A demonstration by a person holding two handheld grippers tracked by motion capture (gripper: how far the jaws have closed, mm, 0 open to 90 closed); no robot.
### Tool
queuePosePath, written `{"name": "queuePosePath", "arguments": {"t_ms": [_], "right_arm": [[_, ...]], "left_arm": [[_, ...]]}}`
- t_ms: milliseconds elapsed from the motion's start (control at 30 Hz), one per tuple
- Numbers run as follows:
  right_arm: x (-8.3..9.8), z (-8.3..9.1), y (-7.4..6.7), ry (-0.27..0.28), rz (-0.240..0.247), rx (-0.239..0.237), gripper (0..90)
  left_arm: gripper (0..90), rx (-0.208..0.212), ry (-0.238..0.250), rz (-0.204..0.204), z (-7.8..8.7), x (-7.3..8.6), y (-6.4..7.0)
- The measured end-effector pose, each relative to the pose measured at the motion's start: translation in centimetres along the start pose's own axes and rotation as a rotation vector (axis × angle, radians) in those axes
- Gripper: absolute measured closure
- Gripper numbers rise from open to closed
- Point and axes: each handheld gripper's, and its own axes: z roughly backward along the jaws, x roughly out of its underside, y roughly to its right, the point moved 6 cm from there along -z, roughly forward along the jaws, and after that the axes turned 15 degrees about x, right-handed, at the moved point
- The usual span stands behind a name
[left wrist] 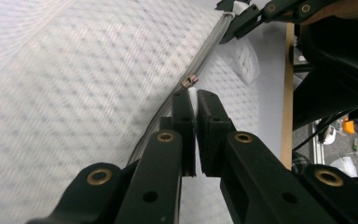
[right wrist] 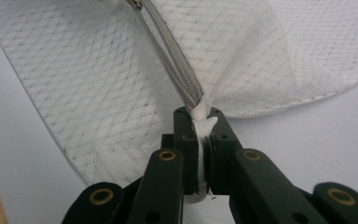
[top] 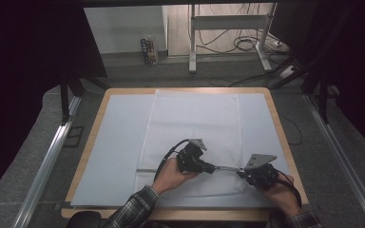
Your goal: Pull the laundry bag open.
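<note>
White mesh fabric, a flat bag-like cover with a grey zipper [right wrist: 170,51] running across it, lies on the pale sheet [top: 114,142] that covers the wooden table [top: 280,128]. Nearest the person, the right gripper [top: 241,171] sits at the cloth's near right corner, its black jaws clamped tight on a bunched white end of the mesh cover [top: 195,118] right where the zipper stops; in the right gripper view the fabric is pinched and puckered between the pads. Just to its left, the left gripper [top: 213,168] points toward it along the zipper line, jaws pressed together on a small white tab [left wrist: 192,95], probably the zipper's pull, though the close view leaves that unsure. The two grippers stand near each other, the zipper stretched between them. Beyond them the mesh spreads flat toward the table's far edge. Farther off, grey floor [top: 180,71], a metal frame leg [top: 192,42] and loose cables [top: 242,42] lie behind the table.
</note>
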Motion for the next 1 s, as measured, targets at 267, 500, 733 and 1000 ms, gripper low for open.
{"name": "queuePosePath", "arguments": {"t_ms": [267,500,733,1000], "right_arm": [[0.1,0.0,0.1,-0.002,-0.008,-0.001,84.3],[0.0,0.0,0.0,-0.001,-0.007,-0.001,84.3],[0.0,0.0,0.0,-0.003,-0.005,0.000,84.3],[0.0,0.0,0.0,-0.002,-0.008,0.001,84.3]], "left_arm": [[87.4,-0.017,0.016,0.018,1.1,0.9,-0.2],[87.4,-0.035,0.030,0.033,2.3,1.9,-0.4],[87.4,-0.037,0.038,0.040,2.9,2.5,-0.4],[87.4,-0.045,0.048,0.054,3.6,3.2,-0.5]]}}
